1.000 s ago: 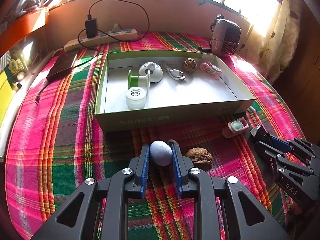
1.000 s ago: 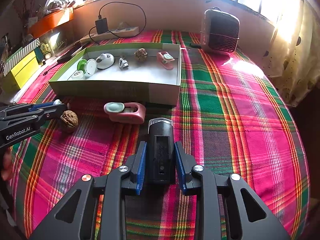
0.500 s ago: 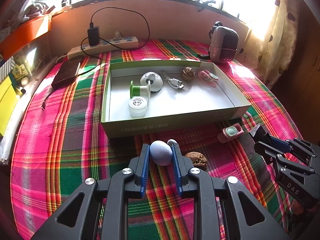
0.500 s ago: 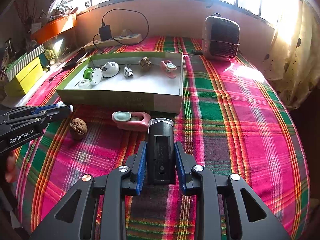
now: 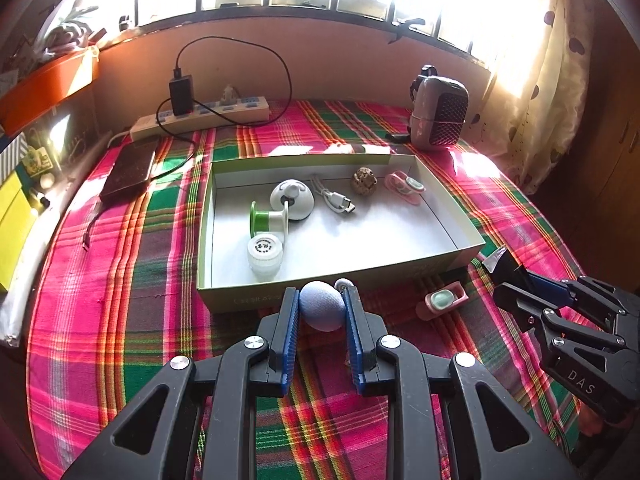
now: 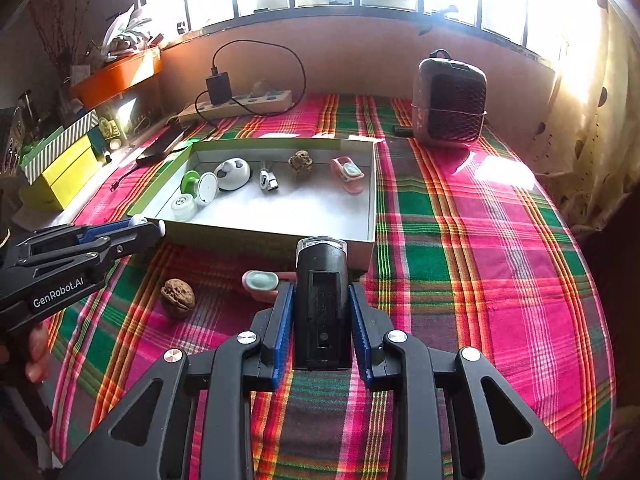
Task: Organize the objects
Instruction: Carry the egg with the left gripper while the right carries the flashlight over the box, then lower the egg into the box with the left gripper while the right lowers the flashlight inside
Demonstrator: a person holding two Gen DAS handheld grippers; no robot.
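Observation:
In the left wrist view my left gripper (image 5: 321,300) is shut on a pale blue egg-shaped thing (image 5: 322,308), held above the plaid cloth just short of the green-rimmed box (image 5: 240,300). The box holds a green spool (image 5: 266,222), a white jar (image 5: 264,254), a white dome (image 5: 292,200), a USB cable (image 5: 338,202), a walnut (image 5: 364,180) and a pink clip (image 5: 404,186). My right gripper (image 6: 320,289) is shut on a black lamp-like device (image 6: 322,276) with a clear front. On the cloth lie a walnut (image 6: 178,298) and a pink clip (image 6: 260,282).
A power strip (image 5: 200,118) with a plugged-in charger and a dark flat device (image 5: 130,170) lie behind the box on the left. A grey mesh-fronted appliance (image 6: 450,106) stands back right. Yellow boxes (image 6: 64,172) sit at the left edge, a curtain at the right.
Both grippers have risen with their loads, so the box and cloth look farther below. The loose walnut has slipped out of sight behind my left finger.

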